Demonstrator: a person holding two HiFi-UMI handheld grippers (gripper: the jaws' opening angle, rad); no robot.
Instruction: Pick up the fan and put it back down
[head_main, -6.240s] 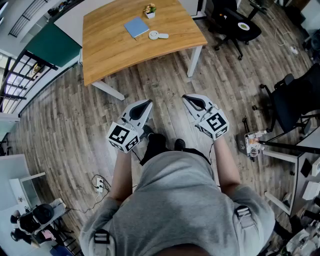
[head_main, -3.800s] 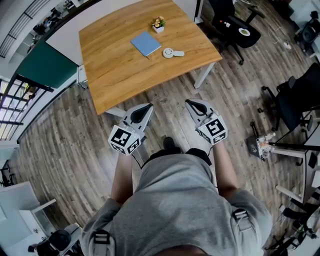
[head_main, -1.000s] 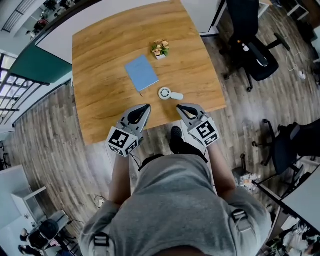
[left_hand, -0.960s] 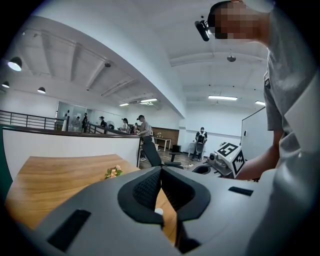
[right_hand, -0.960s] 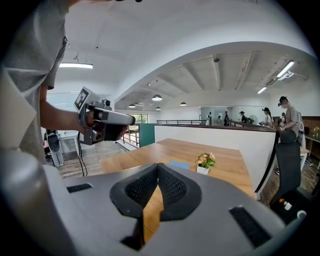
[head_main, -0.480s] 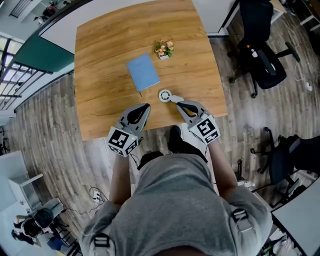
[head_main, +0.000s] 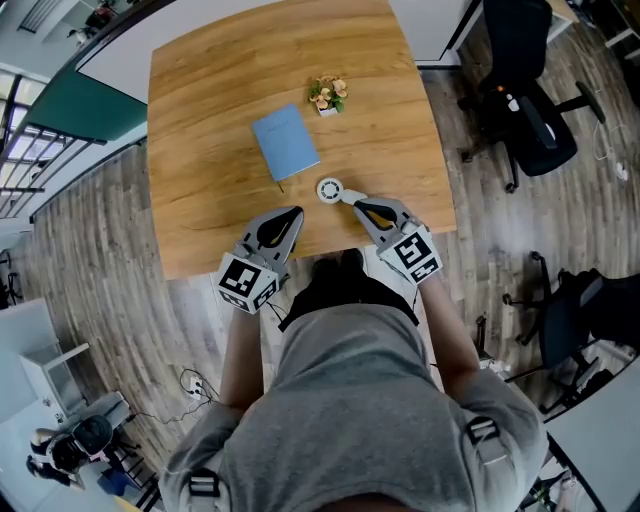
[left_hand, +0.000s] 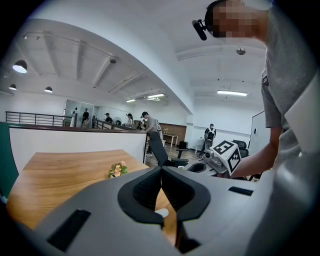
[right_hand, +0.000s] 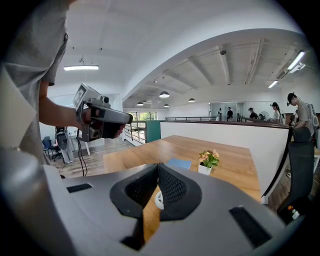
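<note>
Now the fan (head_main: 330, 190) is not yet lifted.
Both the right tool (head_main: 362, 208) and left tool (head_main: 291, 215) are closed, empty; the right must be opened around it.

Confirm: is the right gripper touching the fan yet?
Cannot tell. In the head view the right gripper overlaps the handle end of the fan, hiding any gap. The right gripper view shows shut jaws with the fan beyond them, no clear contact.
</note>
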